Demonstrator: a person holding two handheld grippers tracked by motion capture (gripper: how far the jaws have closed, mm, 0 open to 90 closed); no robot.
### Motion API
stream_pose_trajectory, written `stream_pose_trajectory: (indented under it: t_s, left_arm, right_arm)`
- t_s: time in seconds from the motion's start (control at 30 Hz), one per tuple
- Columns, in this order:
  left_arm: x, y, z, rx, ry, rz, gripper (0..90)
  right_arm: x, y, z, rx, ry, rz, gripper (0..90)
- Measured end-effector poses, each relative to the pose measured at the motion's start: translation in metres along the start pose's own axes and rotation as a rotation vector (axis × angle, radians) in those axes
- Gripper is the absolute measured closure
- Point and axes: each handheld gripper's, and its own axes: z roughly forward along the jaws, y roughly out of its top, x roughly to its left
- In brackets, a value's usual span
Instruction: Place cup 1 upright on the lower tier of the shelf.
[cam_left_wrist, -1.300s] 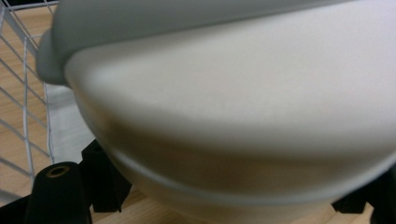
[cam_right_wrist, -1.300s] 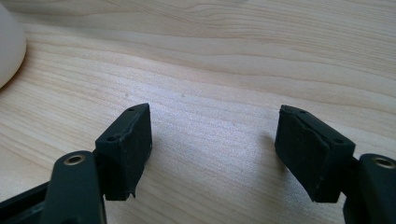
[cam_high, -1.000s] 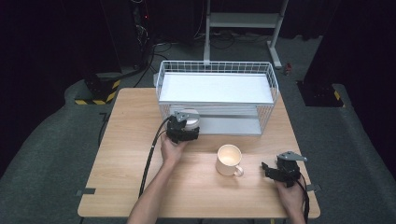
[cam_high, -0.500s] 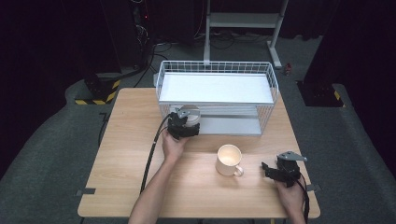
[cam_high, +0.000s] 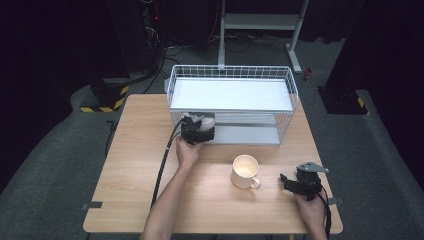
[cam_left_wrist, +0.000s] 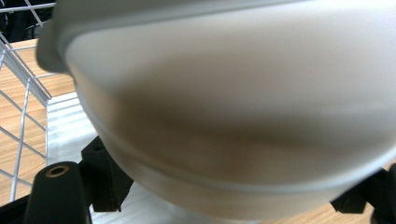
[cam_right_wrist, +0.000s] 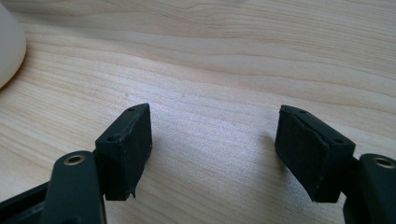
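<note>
Left gripper with bowl has shifted right along the basket front; right gripper unmoved.
Count: one pale bowl, clamped in the left jaws at the open lower shelf of one wire basket; one mug on one wooden table; right jaws parted, empty, beside the mug.

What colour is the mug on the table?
Cream white. The mug shows best in the high view, standing on the wooden table.
</note>
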Motion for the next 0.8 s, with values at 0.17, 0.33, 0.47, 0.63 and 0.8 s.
stream_pose_trajectory:
  t_s: [0.17, 0.33, 0.47, 0.63, 0.8]
  left_arm:
    - [0.002, 0.002, 0.005, -0.009, 0.001, -0.005, 19.2]
    - [0.005, 0.006, 0.009, 0.001, 0.023, 0.010, 19.2]
    - [0.006, 0.006, 0.012, -0.010, 0.025, 0.004, 19.2]
    - [0.007, 0.008, 0.014, -0.005, 0.028, 0.013, 19.1]
    - [0.006, 0.008, 0.015, -0.003, 0.039, 0.008, 19.0]
  right_arm:
    - [0.000, 0.000, 0.000, -0.002, 0.000, -0.001, 27.8]
    - [0.000, 0.000, 0.000, -0.002, 0.001, -0.003, 27.7]
    - [0.000, 0.000, 0.000, -0.002, 0.001, -0.003, 27.7]
    - [0.000, 0.000, 0.000, -0.002, 0.001, -0.003, 27.7]
    - [0.000, 0.000, 0.000, -0.003, 0.001, -0.004, 27.7]
